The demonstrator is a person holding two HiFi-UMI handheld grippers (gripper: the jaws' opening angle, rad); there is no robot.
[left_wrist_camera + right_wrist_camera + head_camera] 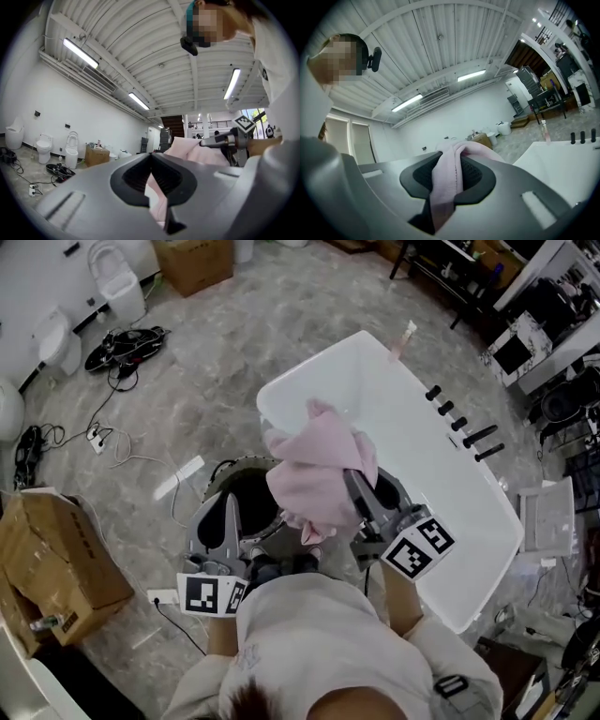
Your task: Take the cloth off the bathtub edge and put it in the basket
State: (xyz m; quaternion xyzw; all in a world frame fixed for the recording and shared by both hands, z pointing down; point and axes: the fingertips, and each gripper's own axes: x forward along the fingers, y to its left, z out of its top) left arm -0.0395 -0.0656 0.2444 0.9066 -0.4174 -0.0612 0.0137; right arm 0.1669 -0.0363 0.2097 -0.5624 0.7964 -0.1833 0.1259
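A pink cloth [319,479] hangs bunched in the air between my two grippers, above the dark round basket [246,463] that stands on the floor by the white bathtub [441,484]. My right gripper [354,479] is shut on a thick fold of the cloth [445,183], which drapes over its jaws. My left gripper [234,491] sits over the basket at the left. Its jaw tips meet on a thin strip of the cloth [155,197]. The rest of the cloth [192,150] spreads beyond it toward the right gripper [234,140].
Black tap handles [459,423] line the tub's far rim, with a pink bottle [405,338] at its corner. On the floor at the left lie a cardboard box [56,559] and cables [122,343]. Toilets [117,277] and another box [192,261] stand at the back.
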